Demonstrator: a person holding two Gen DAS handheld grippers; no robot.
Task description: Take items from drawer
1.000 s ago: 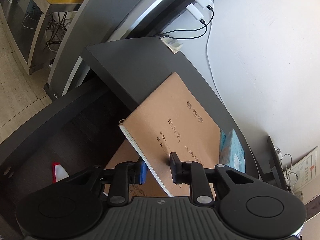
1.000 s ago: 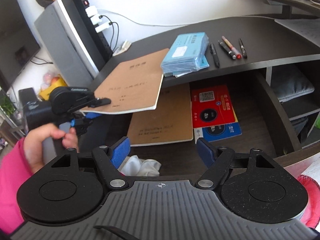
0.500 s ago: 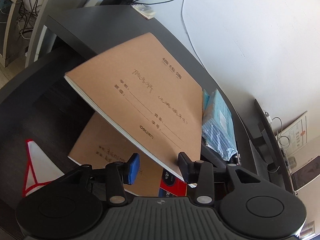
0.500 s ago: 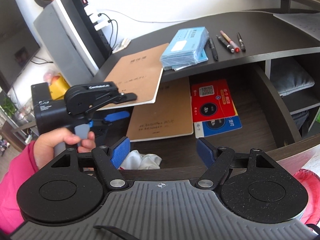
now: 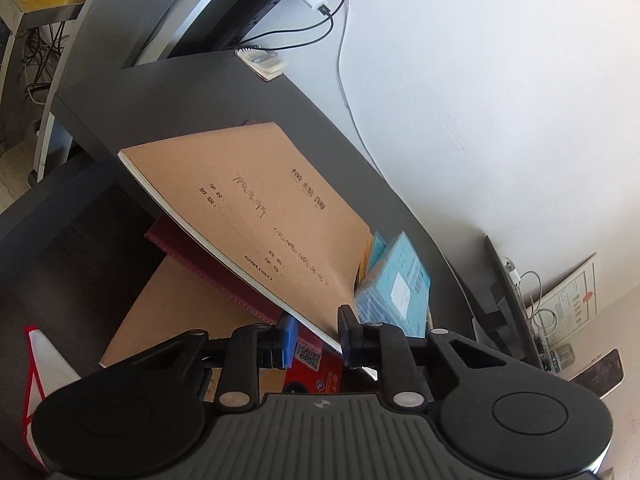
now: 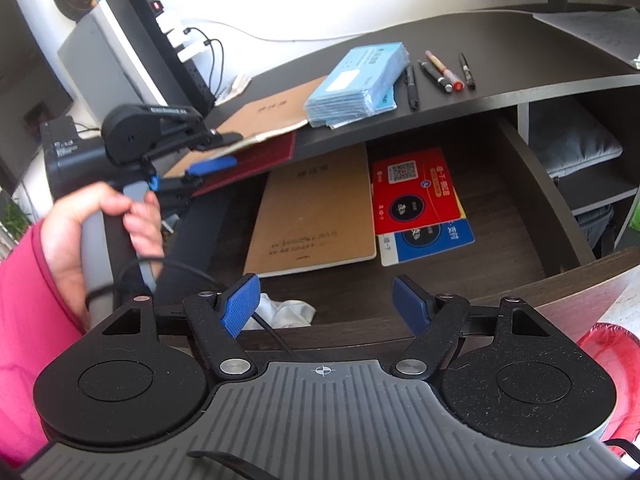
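Over the desktop's front edge, my left gripper (image 5: 312, 338) pinches a corner of the kraft-covered notebook (image 5: 260, 216), which lies tilted, its far end resting on the desk (image 5: 168, 100) and its near end jutting past the edge above the open drawer (image 6: 532, 184). A dark red book (image 6: 276, 150) lies directly under it. I judge this to be the set-down step: the notebook is out of the drawer and nearly placed, just beside the blue packet (image 6: 360, 80) and near the pens (image 6: 440, 72). Next I would need to push it further onto the desk before letting go, or it may tip back into the drawer. My right gripper (image 6: 326, 304) hangs wide and empty above the drawer, where a second kraft notebook (image 6: 316, 216), a red card (image 6: 416, 192), a blue card (image 6: 436, 240) and a white crumpled thing (image 6: 288, 312) are left. Hidden from me: how far the red book reaches under the notebook, and whether my lower finger touches it
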